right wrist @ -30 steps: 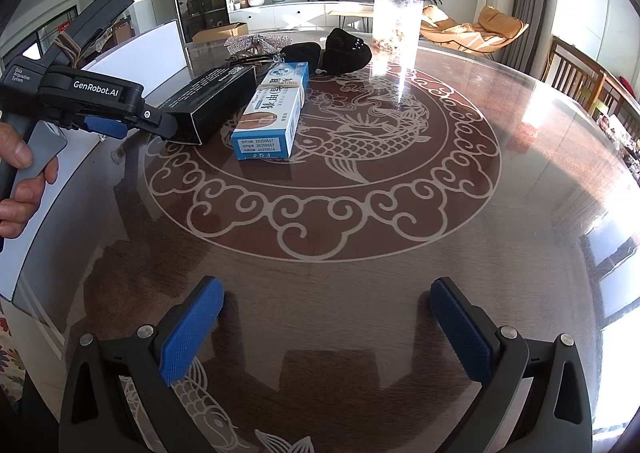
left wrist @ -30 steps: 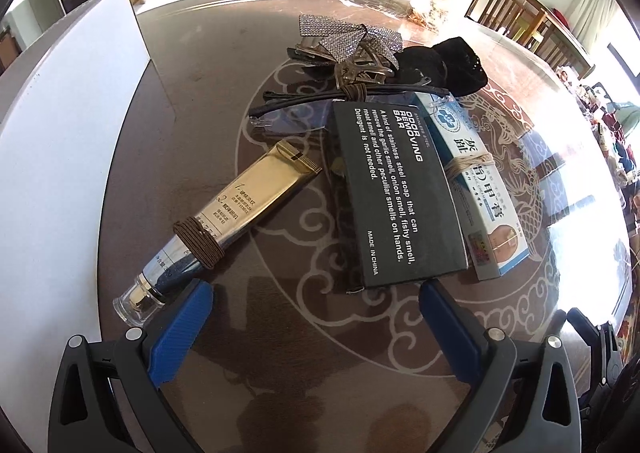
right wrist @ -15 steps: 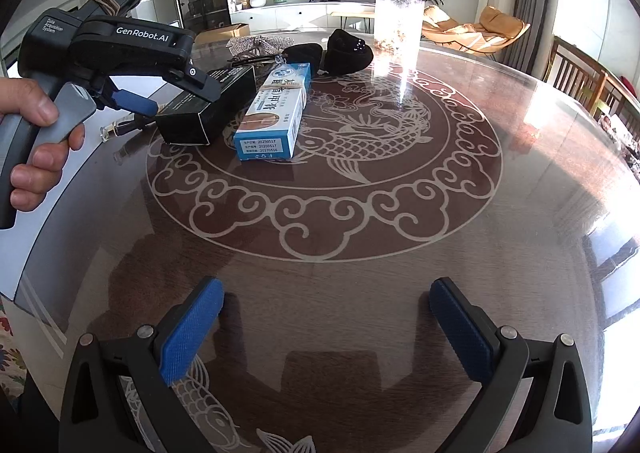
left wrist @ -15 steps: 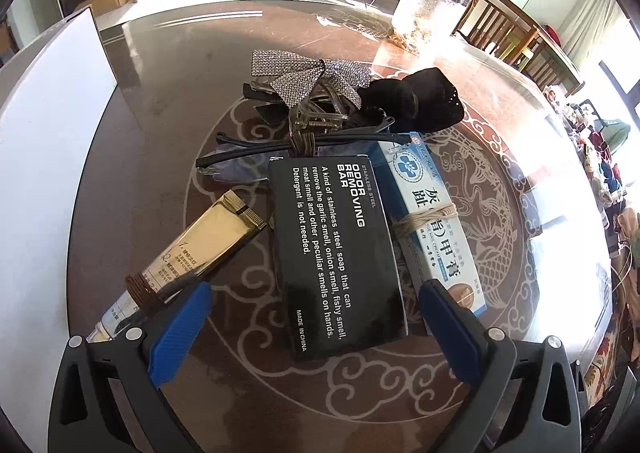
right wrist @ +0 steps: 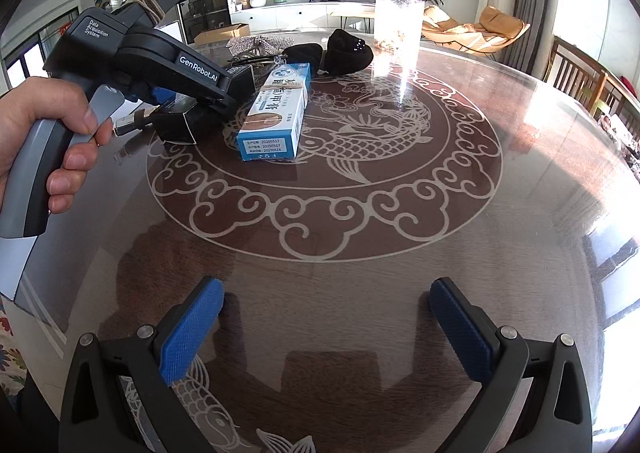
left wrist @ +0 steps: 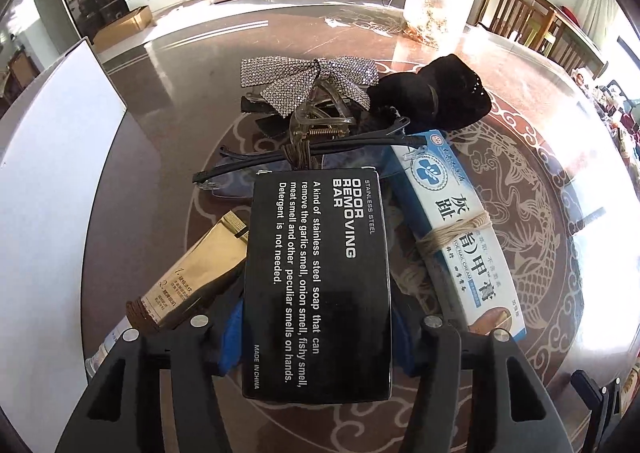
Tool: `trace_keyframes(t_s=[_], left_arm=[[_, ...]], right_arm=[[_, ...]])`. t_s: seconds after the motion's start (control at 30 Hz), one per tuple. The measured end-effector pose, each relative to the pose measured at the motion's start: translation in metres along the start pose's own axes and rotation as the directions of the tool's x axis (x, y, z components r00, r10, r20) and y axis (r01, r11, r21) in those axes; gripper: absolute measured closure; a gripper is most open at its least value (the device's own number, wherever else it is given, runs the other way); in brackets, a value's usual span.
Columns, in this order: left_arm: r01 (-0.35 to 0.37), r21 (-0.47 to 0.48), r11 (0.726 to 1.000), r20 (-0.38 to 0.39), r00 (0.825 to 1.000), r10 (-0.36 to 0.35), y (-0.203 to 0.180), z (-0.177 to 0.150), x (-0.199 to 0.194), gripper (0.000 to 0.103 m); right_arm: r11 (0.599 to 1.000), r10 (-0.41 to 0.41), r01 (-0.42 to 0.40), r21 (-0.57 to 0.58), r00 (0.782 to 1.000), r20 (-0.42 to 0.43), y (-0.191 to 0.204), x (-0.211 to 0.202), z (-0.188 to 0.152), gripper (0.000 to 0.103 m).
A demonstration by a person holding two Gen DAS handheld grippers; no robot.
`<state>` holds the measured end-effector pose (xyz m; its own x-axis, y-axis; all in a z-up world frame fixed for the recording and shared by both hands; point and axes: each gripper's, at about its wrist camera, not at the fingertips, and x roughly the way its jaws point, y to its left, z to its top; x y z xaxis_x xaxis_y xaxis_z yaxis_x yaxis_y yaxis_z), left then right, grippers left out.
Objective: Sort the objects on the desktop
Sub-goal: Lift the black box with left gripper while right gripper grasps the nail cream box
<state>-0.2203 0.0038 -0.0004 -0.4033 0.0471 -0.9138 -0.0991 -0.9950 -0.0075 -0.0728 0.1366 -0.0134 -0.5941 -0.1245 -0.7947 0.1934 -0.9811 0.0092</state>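
Observation:
A black "odor removing bar" box [left wrist: 316, 273] lies on the round patterned table [left wrist: 540, 213] and fills the left wrist view. My left gripper [left wrist: 318, 337] straddles its near end, jaws closing, blue pads [left wrist: 231, 337] against both long sides. The right wrist view shows the same gripper [right wrist: 192, 109], held by a hand [right wrist: 48, 133], on the box [right wrist: 176, 129]. A blue-and-white cream box [left wrist: 460, 229] tied with string sits to its right, a gold tube [left wrist: 196, 273] to its left. My right gripper [right wrist: 324, 329] hangs open over bare table.
Behind the box lie a rhinestone bow [left wrist: 308, 73], a clear claw clip [left wrist: 316, 121], thin black hair bands [left wrist: 300, 157] and a black fabric piece [left wrist: 432, 93]. A white board [left wrist: 48, 173] runs along the left edge. A clear tall container [left wrist: 440, 1] stands at the back.
My left gripper moved forward over the black box and its jaws narrowed from wide open onto the box's sides. The right gripper kept still.

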Motion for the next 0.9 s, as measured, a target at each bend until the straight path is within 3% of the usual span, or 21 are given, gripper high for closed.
trace_keyframes(t_s=[0.13,0.37,0.53,0.7,0.9], left_arm=[[-0.001,-0.025,1.000,0.026,1.000,0.002,0.009,-0.026,-0.013,0.045],[-0.040,-0.013,0.999,0.105,0.994,0.041,0.019,-0.118,-0.049,0.045],[-0.048,-0.059,0.997,0.131,0.990,0.056,0.040,-0.161,-0.066,0.045],[-0.044,-0.057,0.997,0.143,0.988,0.052,0.044,-0.169,-0.067,0.045],[-0.041,-0.070,0.997,0.169,0.984,0.052,0.045,-0.174,-0.066,0.045]], right_arm=[[1.000,0.001,-0.001,0.001,1.000,0.000,-0.001,0.000,0.000,0.000],[1.000,-0.003,0.003,-0.002,1.000,-0.001,0.001,0.000,0.000,0.000],[1.000,-0.015,0.015,0.009,1.000,-0.027,0.001,0.007,0.010,0.000],[0.991,0.108,-0.101,0.090,0.991,-0.081,0.003,0.040,0.064,0.000],[1.000,0.013,-0.011,0.019,0.995,-0.095,0.029,0.087,0.132,0.001]])
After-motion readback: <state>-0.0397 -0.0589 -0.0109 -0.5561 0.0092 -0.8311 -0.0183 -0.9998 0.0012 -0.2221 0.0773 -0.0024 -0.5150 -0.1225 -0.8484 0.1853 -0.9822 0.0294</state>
